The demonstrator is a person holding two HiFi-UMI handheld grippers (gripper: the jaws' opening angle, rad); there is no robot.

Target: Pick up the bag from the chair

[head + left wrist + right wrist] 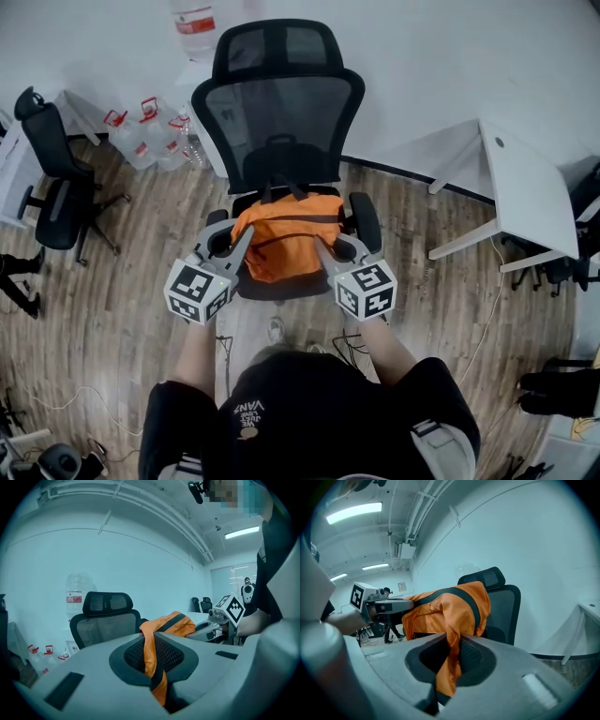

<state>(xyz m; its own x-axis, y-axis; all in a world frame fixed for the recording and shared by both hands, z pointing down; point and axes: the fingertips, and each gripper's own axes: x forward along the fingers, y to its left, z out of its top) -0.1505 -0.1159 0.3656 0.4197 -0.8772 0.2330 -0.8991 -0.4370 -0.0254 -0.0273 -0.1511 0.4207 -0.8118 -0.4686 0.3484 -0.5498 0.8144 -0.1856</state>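
An orange bag [284, 234] with black trim rests on the seat of a black mesh office chair [278, 112]. My left gripper [242, 240] is shut on the bag's left edge, and orange fabric [152, 656] is pinched between its jaws. On the bag's right edge my right gripper [323, 249] is shut too, with the bag's fabric [449, 660] hanging through its jaws. In the left gripper view the bag [174, 623] bulges up in front of the chair back [105, 620]. The right gripper view shows the bag [450, 606] hiding part of the chair [506, 611].
A second black chair [54, 183] stands at the left. Water jugs [141, 136] sit on the wood floor behind it. A white table [525, 187] stands at the right. The chair's armrests [364, 220] flank the bag. Cables [75, 398] lie on the floor.
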